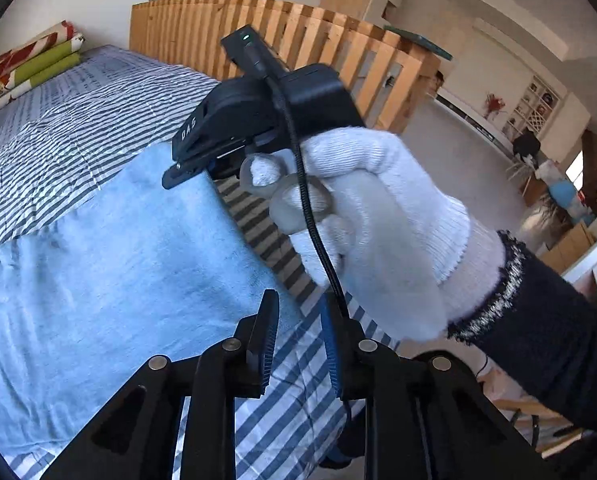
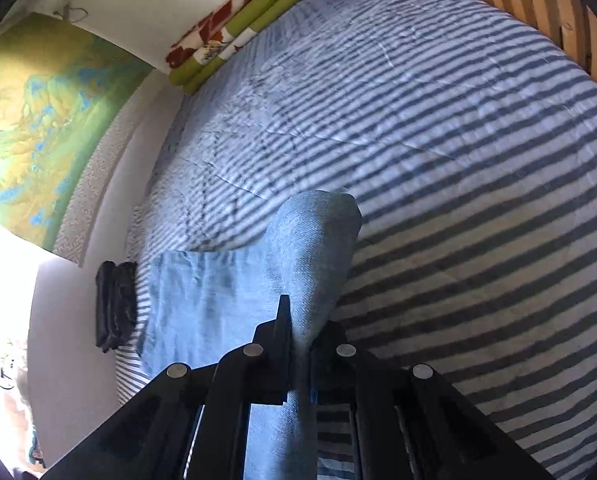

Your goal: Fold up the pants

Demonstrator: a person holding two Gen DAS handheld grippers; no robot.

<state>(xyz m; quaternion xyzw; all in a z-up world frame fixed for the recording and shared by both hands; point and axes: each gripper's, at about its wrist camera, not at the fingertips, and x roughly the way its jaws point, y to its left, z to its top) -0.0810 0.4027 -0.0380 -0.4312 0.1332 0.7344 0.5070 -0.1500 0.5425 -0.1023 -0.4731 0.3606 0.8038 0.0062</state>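
Observation:
Light blue pants (image 1: 98, 260) lie spread on a striped bed (image 1: 58, 140). My left gripper (image 1: 298, 340) hovers open over the pants' right edge, with nothing between its fingers. A white-gloved hand (image 1: 378, 208) holds my right gripper (image 1: 170, 174) just ahead, its tips down at the pants' far edge. In the right wrist view, my right gripper (image 2: 306, 328) is shut on a raised fold of the pants (image 2: 314, 248), which stands up from the flat part of the cloth (image 2: 202, 300).
A slatted wooden headboard (image 1: 278, 28) bounds the bed's far side. Rolled green and red blankets (image 2: 234, 32) lie at the corner by the wall. A black object (image 2: 114, 308) sits at the bed's left edge, below a wall map (image 2: 46, 112).

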